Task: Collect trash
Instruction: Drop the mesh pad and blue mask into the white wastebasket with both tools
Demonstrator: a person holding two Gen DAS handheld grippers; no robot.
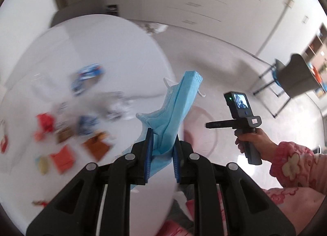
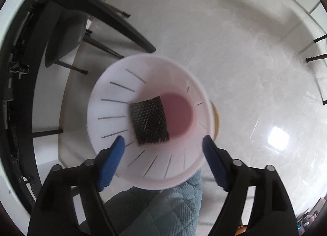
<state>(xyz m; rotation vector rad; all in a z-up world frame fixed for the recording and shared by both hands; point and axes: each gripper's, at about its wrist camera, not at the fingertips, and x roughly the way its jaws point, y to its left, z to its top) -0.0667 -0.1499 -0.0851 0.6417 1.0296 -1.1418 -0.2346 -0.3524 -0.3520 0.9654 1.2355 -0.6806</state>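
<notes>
1. The left hand-held gripper (image 1: 162,144) is closed on a light blue pleated paper face mask (image 1: 175,109), near the round white table (image 1: 102,38).
2. The mask is soft, very light and limp; a pinch across the folded middle seems safest.
3. The right hand-held gripper (image 2: 163,144) stands wide open and empty above the white slotted plastic basket (image 2: 114,101).

A mask (image 1: 173,109) hangs beside the table (image 1: 102,42); a textured pad (image 2: 149,121) lies in the bin (image 2: 114,97).
</notes>
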